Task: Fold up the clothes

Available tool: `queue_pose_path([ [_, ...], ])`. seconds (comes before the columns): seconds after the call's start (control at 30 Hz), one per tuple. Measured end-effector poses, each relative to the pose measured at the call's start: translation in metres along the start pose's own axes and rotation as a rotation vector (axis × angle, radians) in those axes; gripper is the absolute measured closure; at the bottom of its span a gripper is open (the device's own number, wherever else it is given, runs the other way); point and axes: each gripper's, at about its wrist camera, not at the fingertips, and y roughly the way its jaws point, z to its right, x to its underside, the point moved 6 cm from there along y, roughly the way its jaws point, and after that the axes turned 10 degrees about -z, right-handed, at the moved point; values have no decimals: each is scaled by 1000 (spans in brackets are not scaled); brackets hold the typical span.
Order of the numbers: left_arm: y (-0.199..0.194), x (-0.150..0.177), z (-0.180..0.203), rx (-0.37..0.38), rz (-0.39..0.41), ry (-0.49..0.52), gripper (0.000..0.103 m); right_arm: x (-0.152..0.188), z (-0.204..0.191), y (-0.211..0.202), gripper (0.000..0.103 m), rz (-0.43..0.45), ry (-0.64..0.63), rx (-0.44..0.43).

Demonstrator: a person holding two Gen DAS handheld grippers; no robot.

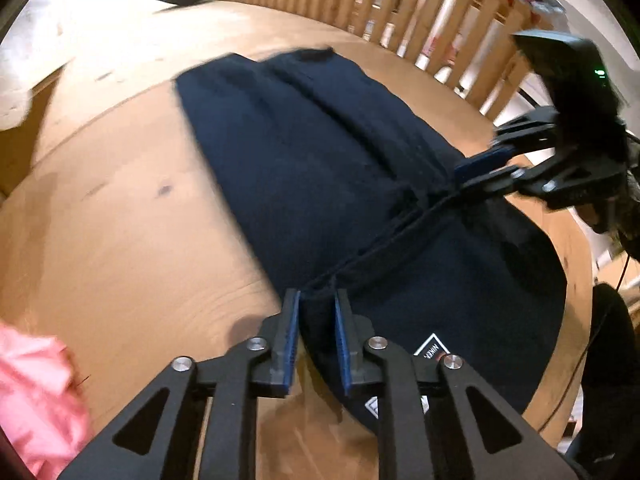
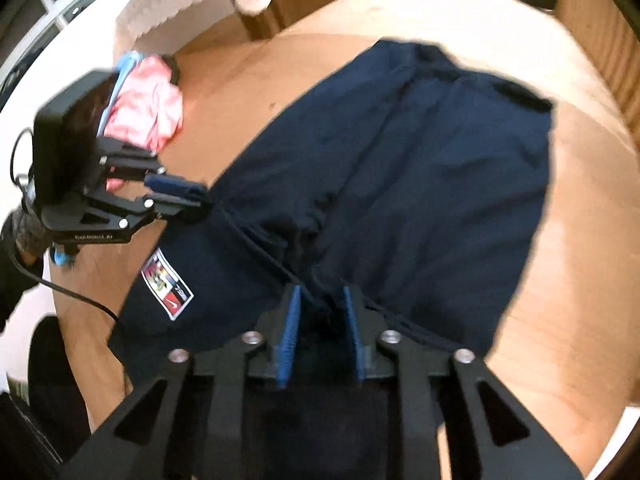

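Both claws are pinching the waistband edge of the navy shorts (image 2: 400, 184), the left gripper (image 1: 316, 300) and right gripper (image 2: 322, 296) each nearly closed on cloth spreading ahead across the wooden table (image 1: 120, 220), so keeping equal tension should help the fold land square.

Ahead of my left gripper (image 1: 316, 300) I see matt navy cloth shorts (image 1: 320, 168) on a smooth, lightly glossy wood table (image 1: 120, 220). My grippers' frames look like matt black plastic, with ribbed blue pads (image 1: 289, 332) and shiny metal screws (image 1: 256, 344). Pink cloth (image 2: 148, 108) has a slight sheen.
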Motion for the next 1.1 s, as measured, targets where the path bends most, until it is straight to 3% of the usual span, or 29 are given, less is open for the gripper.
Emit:
queue_pose_path([
  [0.1, -30, 11, -6, -14, 42, -31, 79, 15, 9, -50, 75, 153, 88, -75],
  [0.2, -55, 25, -3, -22, 73, -38, 79, 30, -1, -66, 75, 200, 78, -56],
  [0.37, -32, 29, 17, 32, 55, -16, 79, 12, -26, 3, 75, 68, 50, -60],
  [0.5, 0, 11, 18, 60, 49, -35, 79, 10, -5, 39, 75, -14, 114, 11],
  [0.53, 8, 7, 16, 66, 42, -34, 79, 10, 0, 42, 80, -23, 132, 13],
  [0.63, 25, 3, 10, 90, 20, -39, 81, 14, 9, 38, 80, -17, 165, -16],
  [0.73, 13, 8, 6, 82, -2, -85, 82, 23, 7, 17, 80, 0, 186, -44],
  [0.83, -30, 33, 25, 61, 42, -26, 79, 52, -4, -30, 74, 73, 152, -47],
  [0.93, -58, 74, 61, 6, 42, 71, 69, 101, -14, -61, 61, 95, 142, -23],
  [1.1, -45, 126, 122, -78, -35, 270, 64, 166, -24, -58, 60, 44, 163, 46],
])
